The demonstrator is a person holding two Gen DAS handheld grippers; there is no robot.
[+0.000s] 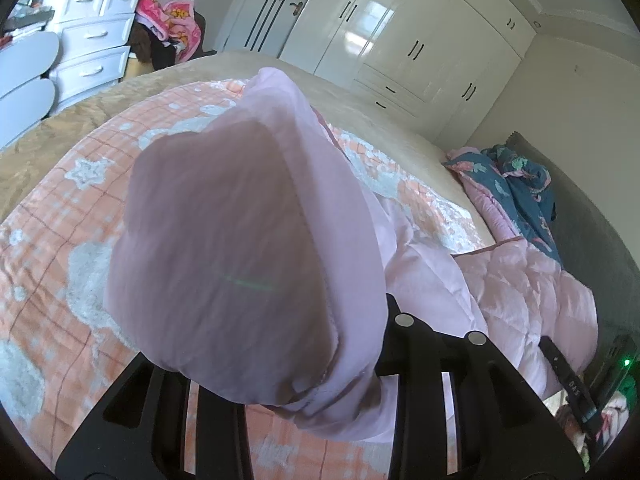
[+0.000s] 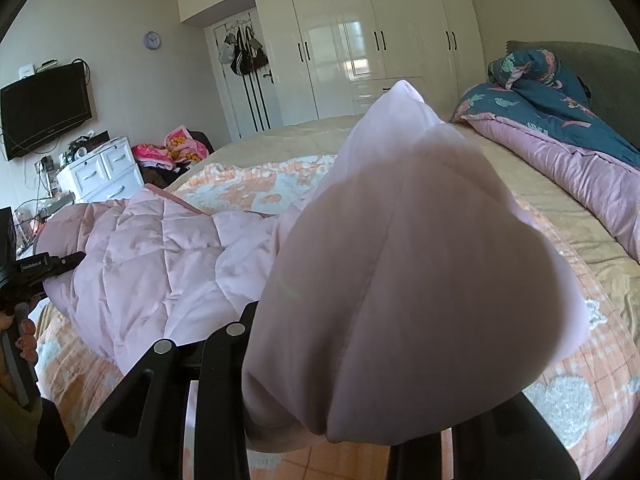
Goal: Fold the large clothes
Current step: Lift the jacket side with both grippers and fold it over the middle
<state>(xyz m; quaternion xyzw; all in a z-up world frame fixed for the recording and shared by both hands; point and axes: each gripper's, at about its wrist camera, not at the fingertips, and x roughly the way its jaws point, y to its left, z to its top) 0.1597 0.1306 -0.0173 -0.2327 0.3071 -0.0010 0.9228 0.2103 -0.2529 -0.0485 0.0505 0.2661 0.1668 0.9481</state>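
A pale pink quilted jacket (image 1: 532, 284) lies on the orange patterned blanket (image 1: 52, 216) on the bed. My left gripper (image 1: 320, 364) is shut on one part of the pink jacket (image 1: 240, 248), and the fabric bunches over the fingers and fills the middle of the view. My right gripper (image 2: 320, 404) is shut on another part of the same jacket (image 2: 400, 280), which also drapes over its fingers. The jacket body (image 2: 148, 256) stretches between the two grippers. The left gripper and the hand on it show at the left edge of the right wrist view (image 2: 44, 268).
A blue floral and pink duvet (image 2: 560, 120) lies bunched at the headboard side. A white wardrobe (image 2: 360, 48) stands beyond the bed. A white dresser (image 1: 92, 36) and a pile of pink clothes (image 1: 176, 24) are past the bed's foot. A TV (image 2: 44, 108) hangs on the wall.
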